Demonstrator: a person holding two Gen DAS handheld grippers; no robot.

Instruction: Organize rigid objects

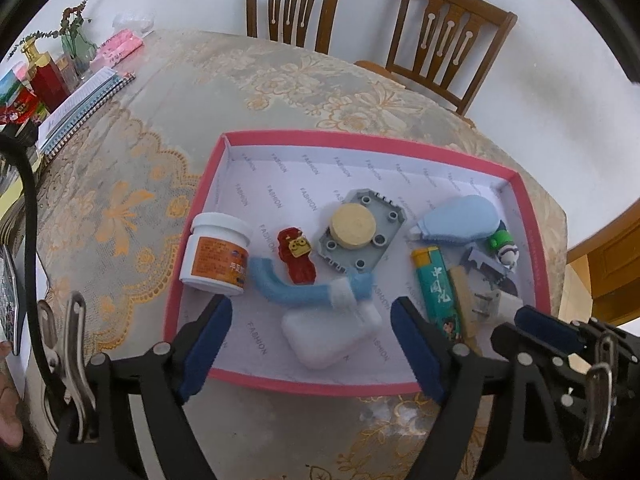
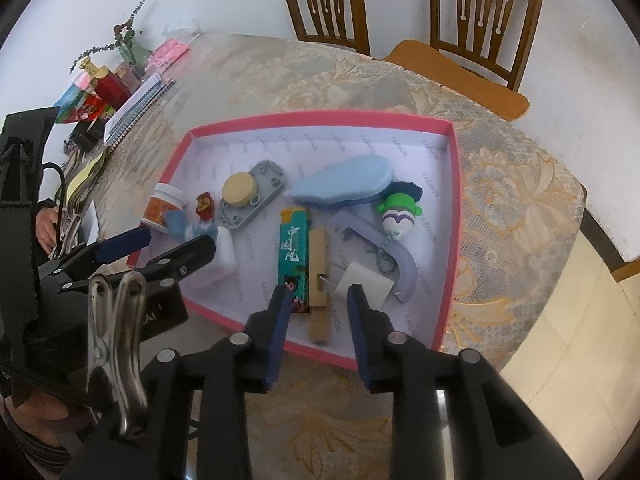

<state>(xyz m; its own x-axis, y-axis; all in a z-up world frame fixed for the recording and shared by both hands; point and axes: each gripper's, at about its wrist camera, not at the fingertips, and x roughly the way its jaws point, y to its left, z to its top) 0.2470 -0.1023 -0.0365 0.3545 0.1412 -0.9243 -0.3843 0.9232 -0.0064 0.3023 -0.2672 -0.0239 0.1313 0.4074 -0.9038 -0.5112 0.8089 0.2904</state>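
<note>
A pink-rimmed tray with white lining holds several small items. My left gripper hangs open over its near side. A white earbud case lies between the fingers, with a gap at each pad, and a blue fuzzy stick lies across its top. Over the tray's near right part my right gripper stands open. Below its gap lie a wooden clothespin and a white plug, and neither is gripped. A green lighter lies beside the left fingertip.
Also in the tray are a white jar, a red figurine, a grey plate with a yellow disc, a blue tape dispenser and a green toy. Notebooks and bottles sit far left. Two chairs stand behind.
</note>
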